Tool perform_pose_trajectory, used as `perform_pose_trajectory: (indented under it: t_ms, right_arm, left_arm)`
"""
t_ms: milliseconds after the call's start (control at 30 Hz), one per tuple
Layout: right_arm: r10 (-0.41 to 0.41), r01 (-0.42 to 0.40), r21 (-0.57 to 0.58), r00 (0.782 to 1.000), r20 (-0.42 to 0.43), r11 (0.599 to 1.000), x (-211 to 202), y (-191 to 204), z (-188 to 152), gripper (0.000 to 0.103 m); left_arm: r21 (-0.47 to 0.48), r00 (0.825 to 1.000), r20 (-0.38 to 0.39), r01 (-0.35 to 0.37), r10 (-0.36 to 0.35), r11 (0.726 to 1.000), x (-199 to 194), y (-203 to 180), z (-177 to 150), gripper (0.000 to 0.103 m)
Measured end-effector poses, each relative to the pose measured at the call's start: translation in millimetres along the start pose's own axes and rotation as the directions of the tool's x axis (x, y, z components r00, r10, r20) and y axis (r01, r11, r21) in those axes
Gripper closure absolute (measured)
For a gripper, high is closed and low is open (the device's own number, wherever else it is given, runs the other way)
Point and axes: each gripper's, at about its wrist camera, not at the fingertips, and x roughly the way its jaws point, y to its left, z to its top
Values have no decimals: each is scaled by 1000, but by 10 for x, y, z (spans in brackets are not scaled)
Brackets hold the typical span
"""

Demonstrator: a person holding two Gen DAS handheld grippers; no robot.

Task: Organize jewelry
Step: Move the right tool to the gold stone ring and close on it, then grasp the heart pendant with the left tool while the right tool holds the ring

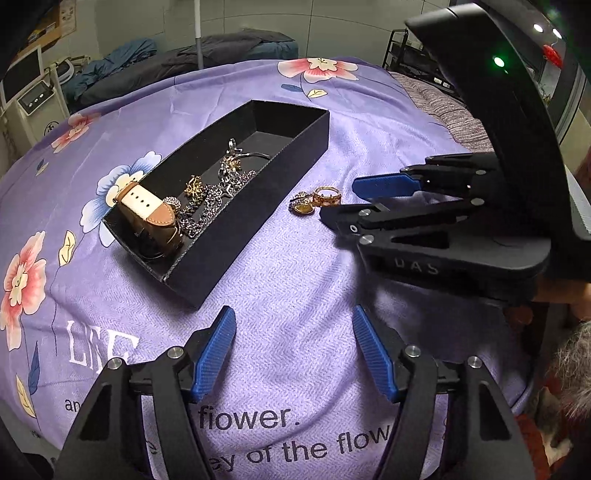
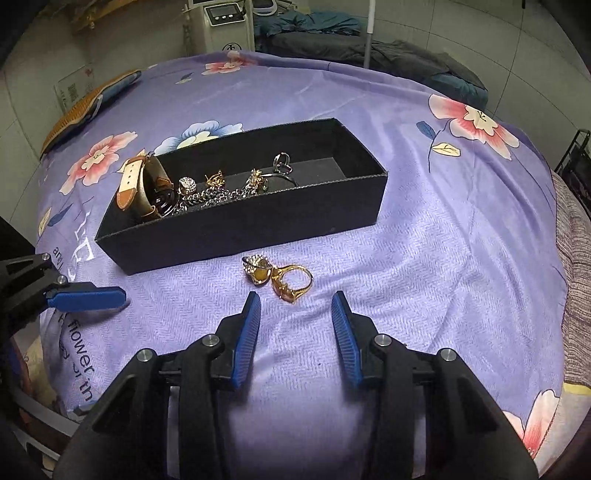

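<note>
A black open box (image 1: 258, 206) (image 2: 258, 229) lies on the purple flowered cloth. It holds a tan-strapped watch (image 1: 147, 206) (image 2: 140, 188), a chain (image 1: 207, 210) (image 2: 210, 201), gold earrings and a silver ring (image 2: 282, 162). A gold ring (image 1: 327, 195) (image 2: 293, 282) and a jewelled pendant (image 1: 303, 205) (image 2: 256, 267) lie on the cloth outside the box. My right gripper (image 2: 295, 299) (image 1: 343, 199) is open and empty, its tips just short of the gold ring. My left gripper (image 1: 293, 317) is open and empty, nearer than the box; one of its fingers (image 2: 88, 297) shows in the right wrist view.
The cloth (image 1: 295, 277) covers a bed-like surface with printed text near me. A white machine (image 2: 221, 22) and dark bedding (image 2: 369, 48) stand beyond the far edge. An orange-and-blue cushion (image 2: 92, 103) lies at the left corner. A black rack (image 1: 406, 55) is at the right.
</note>
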Motion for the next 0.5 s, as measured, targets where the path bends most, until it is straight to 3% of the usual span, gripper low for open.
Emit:
perform_pose_trajectory:
  t_ms: [133, 500]
  right_arm:
    - [-10, 9, 16, 1000, 14, 1000, 58, -50, 53, 80]
    - [15, -19, 103, 999, 37, 994, -108, -141, -125, 80]
  left_arm:
    - [-2, 1000, -4, 5, -5, 1000, 33, -3, 14, 45]
    - [-17, 1000, 18, 11, -10, 1000, 119, -20, 174, 53]
